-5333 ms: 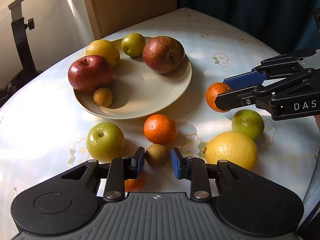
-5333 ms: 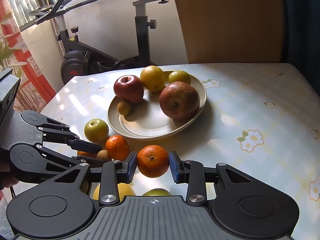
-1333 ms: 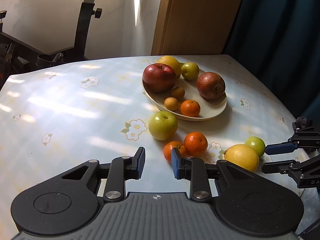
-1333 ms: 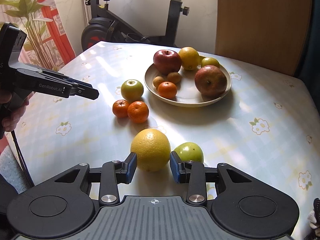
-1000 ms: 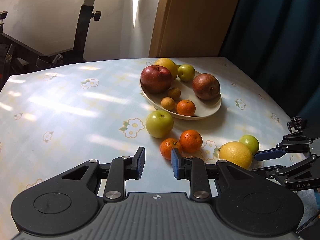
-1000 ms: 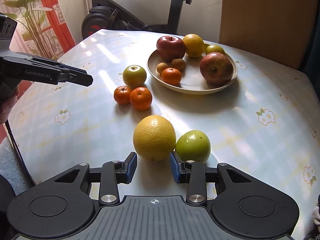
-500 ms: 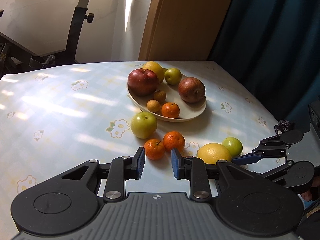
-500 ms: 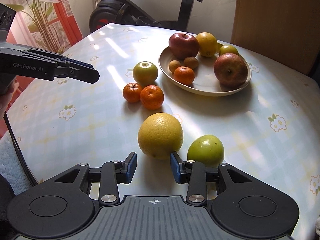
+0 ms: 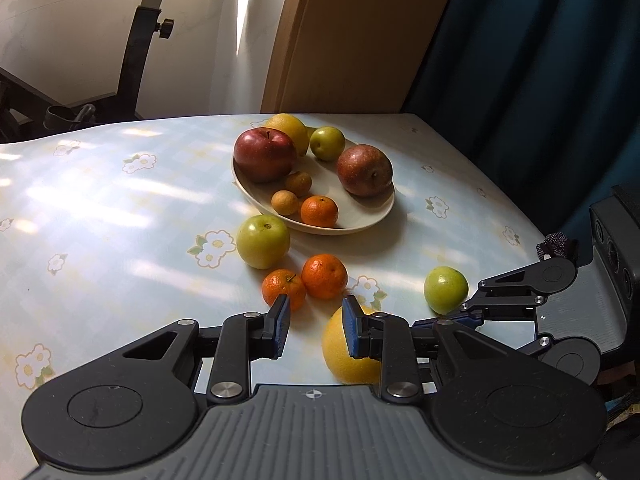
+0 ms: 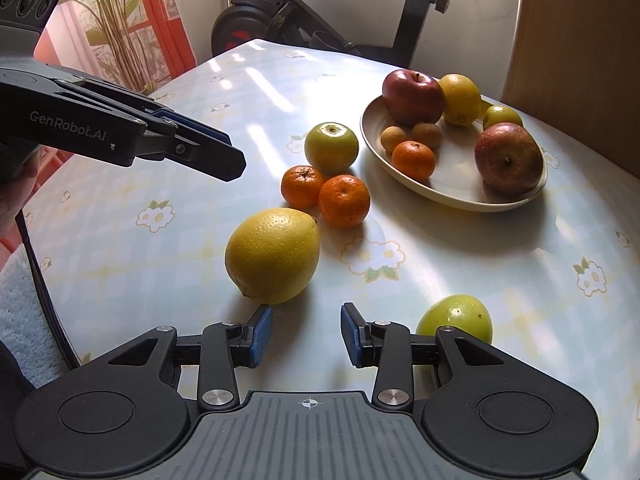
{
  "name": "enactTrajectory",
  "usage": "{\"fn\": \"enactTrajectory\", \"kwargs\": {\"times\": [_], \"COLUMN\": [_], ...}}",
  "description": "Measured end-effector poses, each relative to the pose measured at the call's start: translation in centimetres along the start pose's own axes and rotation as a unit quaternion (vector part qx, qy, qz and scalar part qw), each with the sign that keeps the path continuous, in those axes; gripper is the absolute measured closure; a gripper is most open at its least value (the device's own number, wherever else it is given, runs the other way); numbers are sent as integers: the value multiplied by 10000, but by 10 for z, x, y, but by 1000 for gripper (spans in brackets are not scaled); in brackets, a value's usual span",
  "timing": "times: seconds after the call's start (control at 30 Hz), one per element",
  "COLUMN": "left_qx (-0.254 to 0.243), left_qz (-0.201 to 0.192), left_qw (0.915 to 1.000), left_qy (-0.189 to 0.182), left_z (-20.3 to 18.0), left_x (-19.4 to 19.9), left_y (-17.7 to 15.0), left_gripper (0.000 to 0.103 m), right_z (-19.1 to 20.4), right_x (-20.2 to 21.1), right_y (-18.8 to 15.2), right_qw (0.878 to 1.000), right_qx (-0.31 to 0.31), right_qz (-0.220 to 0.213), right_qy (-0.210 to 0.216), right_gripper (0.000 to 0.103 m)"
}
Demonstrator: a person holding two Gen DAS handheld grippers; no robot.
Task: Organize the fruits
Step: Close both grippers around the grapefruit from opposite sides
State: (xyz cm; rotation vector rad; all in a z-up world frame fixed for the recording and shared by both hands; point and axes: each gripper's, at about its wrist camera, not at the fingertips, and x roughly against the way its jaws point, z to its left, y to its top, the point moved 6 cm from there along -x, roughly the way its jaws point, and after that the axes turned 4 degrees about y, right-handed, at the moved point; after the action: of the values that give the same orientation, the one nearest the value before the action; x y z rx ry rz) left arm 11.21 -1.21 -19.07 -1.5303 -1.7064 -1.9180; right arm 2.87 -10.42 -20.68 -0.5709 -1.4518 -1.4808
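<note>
A beige plate [image 9: 360,224] holds two red apples, a yellow citrus, a small green fruit, two small brown fruits and a mandarin. On the tablecloth in front of it lie a green apple [image 9: 263,241], two mandarins [image 9: 324,276] and a big yellow lemon [image 10: 272,256]. A green fruit [image 10: 456,318] also lies there. My left gripper [image 9: 313,326] is shut on nothing, and the lemon [image 9: 344,360] lies just behind its right finger. My right gripper [image 10: 306,334] is shut and empty, low over the table between the lemon and the green fruit.
The flowered tablecloth [image 10: 500,280] covers a rounded table whose edge drops off at the near left. An exercise bike [image 10: 288,8] and a plant stand beyond the far side. A wooden panel [image 9: 352,36] and a dark curtain [image 9: 540,60] rise behind the plate.
The right gripper has shifted right, so the lemon sits left of its jaws instead of straight ahead. The left wrist view has swung right and the lemon now lies right at its right finger.
</note>
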Motion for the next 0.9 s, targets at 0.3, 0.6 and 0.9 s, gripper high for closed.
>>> {"fn": "enactTrajectory", "kwargs": {"times": [0.3,0.6,0.9], "left_qx": [181,541,489], "left_qz": [216,310,238], "left_qw": [9996,9980,9984], "left_qy": [-59,-140,178], "left_z": [4,17,25], "left_x": [-7,-12,-14], "left_y": [-11,-14,-5], "left_gripper": [73,73,73], "right_z": [14,26,30], "right_x": [-17,-28,-28], "right_y": [14,23,31], "right_qw": [9997,9990,9986], "right_qx": [222,279,273], "right_qz": [-17,-69,-139], "right_qy": [142,335,433], "right_gripper": [68,68,68]}}
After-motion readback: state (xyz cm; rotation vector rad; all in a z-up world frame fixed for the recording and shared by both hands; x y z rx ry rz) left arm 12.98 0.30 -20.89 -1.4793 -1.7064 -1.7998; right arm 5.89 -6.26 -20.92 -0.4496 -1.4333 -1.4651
